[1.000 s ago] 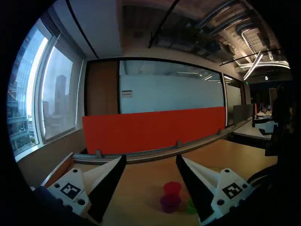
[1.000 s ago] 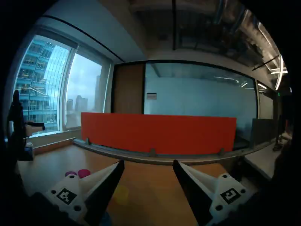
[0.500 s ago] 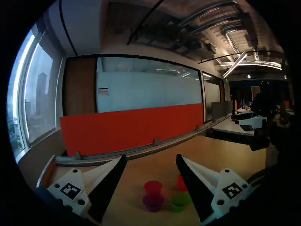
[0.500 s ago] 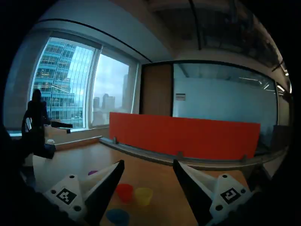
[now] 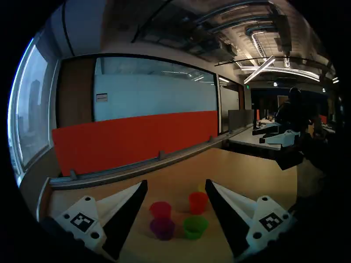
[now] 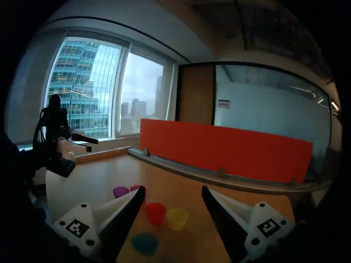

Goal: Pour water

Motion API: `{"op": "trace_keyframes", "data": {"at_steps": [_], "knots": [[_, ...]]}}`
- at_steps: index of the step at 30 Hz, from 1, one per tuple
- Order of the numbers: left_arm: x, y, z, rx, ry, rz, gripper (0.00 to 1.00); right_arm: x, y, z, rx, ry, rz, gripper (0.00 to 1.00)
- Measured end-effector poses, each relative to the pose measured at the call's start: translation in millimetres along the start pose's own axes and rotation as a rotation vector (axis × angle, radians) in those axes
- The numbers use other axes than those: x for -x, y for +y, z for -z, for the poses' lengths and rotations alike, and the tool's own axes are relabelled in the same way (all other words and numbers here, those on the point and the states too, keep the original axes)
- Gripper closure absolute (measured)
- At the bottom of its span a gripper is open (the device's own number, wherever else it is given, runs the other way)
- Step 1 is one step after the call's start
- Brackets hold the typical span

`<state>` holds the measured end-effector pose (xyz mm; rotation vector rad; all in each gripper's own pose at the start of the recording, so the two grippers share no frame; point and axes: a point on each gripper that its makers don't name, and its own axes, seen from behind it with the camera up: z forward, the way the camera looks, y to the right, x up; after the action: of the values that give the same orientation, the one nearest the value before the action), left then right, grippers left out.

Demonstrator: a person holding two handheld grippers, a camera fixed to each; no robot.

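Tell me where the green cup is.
In the left gripper view, the green cup stands on the desk ahead of the left claw, right of the purple cup and nearer than the red cup.

Orange partition [image 5: 131, 140] along the far edge of the wooden table [image 5: 245, 171]. Behind it, glass wall [image 5: 153, 96] beside a wood panel [image 5: 74, 96]. Tall windows [image 6: 87, 101] facing towers. Strip lights [image 5: 259, 70] overhead.

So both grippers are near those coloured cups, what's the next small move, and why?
Probably lower the right gripper toward the red cup on the table. It and the left gripper are open and hold nothing, and that cup stands upright just ahead between its fingers. Which cup holds water I cannot tell.
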<state>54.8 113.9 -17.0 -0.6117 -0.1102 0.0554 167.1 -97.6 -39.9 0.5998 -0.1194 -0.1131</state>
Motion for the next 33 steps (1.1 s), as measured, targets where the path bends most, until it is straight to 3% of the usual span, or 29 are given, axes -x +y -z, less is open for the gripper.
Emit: {"op": "trace_keyframes", "data": {"at_steps": [14,23,33], "knots": [[49.0,20.9,-12.6,0.107,-0.107,-0.011,0.02,50.3,-16.3,-0.2,-0.088,-0.115,0.022,0.00],[79.7,26.2,-23.6,0.142,-0.166,0.026,0.02,88.6,-27.0,-5.1,-0.131,-0.185,0.004,0.00],[125.9,32.4,-33.9,0.157,-0.241,0.017,0.02,131.4,-37.0,-10.3,-0.170,-0.265,0.001,0.00]]}}
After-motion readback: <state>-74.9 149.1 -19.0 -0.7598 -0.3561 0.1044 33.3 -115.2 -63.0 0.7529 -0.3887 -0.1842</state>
